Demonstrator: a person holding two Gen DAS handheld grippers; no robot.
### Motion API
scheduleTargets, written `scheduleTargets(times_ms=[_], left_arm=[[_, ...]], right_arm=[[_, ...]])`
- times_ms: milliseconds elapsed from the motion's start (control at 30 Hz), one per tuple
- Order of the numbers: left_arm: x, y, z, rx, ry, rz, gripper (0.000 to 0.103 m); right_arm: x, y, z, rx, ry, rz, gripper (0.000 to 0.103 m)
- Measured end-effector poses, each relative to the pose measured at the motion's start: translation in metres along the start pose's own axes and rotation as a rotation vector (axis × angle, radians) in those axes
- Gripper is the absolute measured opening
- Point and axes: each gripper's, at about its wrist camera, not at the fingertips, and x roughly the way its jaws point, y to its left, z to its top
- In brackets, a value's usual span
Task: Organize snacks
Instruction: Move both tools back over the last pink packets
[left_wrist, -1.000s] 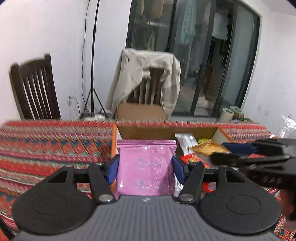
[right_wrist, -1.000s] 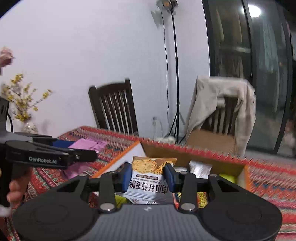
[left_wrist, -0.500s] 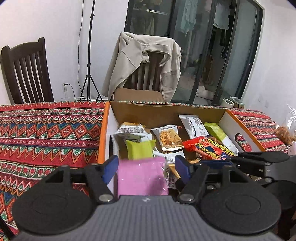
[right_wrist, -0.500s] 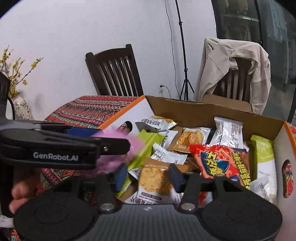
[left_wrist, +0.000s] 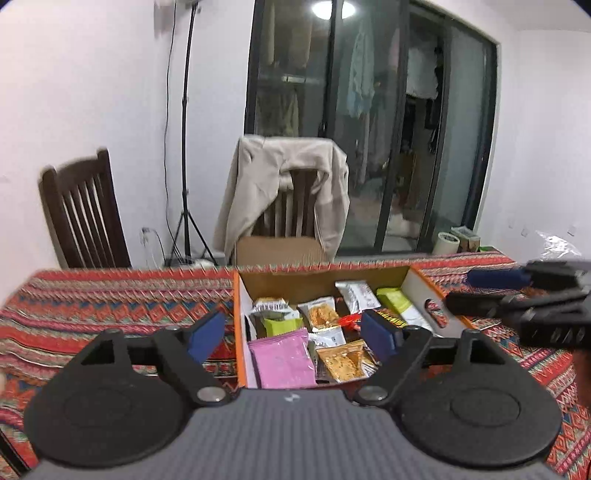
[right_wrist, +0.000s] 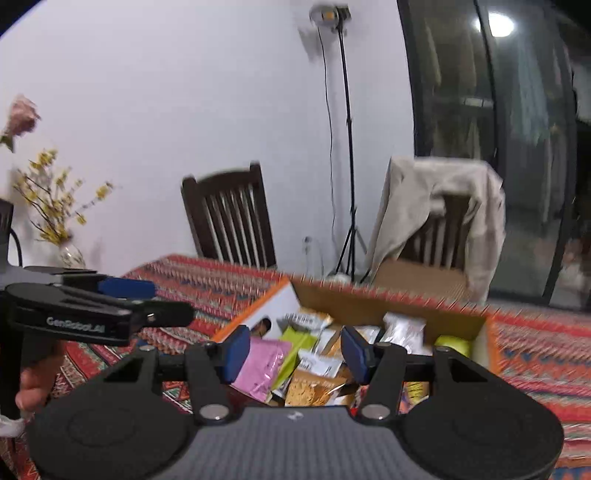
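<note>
Nearest the box (left_wrist: 243, 295), at its orange left wall, the pink packet (left_wrist: 282, 358) lies inside, free of both grippers. Bare patterned cloth (left_wrist: 110, 310) spreads left of the box; its far cardboard wall stands higher than the snacks. Above the box's near edge the left gripper (left_wrist: 293, 332) tilts slightly down, jaws just opened wide, empty. Beside it the right gripper (right_wrist: 295, 349) stands narrower, also empty. Beyond the box stands a draped chair (left_wrist: 291, 192).
</note>
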Motion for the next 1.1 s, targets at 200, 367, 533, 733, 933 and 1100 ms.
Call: scheduleTargets(times_ms=[200, 367, 533, 733, 933, 1100], left_arm=[[-0.085, -0.018, -0.018, 0.054, -0.081, -0.002, 0.096], [-0.143, -0.035, -0.039, 0.086, -0.114, -0.007, 0.1], [-0.189, -0.05, -0.069, 0.098, -0.14, -0.018, 0.103], [-0.226, -0.072, -0.124, 0.094, -0.162, -0.015, 0.103], [-0.226, -0.088, -0.186, 0.062, -0.092, 0.017, 0.103], [-0.211, -0.093, -0.23, 0.055, 0.037, 0.045, 0.103]], right_arm=[[-0.096, 0.017, 0.008, -0.07, -0.096, -0.035, 0.064], [-0.163, 0.033, -0.004, -0.122, -0.144, -0.06, 0.073], [-0.22, 0.049, -0.038, -0.158, -0.179, -0.098, 0.081], [-0.265, 0.069, -0.098, -0.175, -0.173, -0.126, 0.086], [-0.283, 0.09, -0.166, -0.206, -0.119, -0.2, 0.093], [-0.283, 0.093, -0.222, -0.124, -0.052, -0.19, 0.093]])
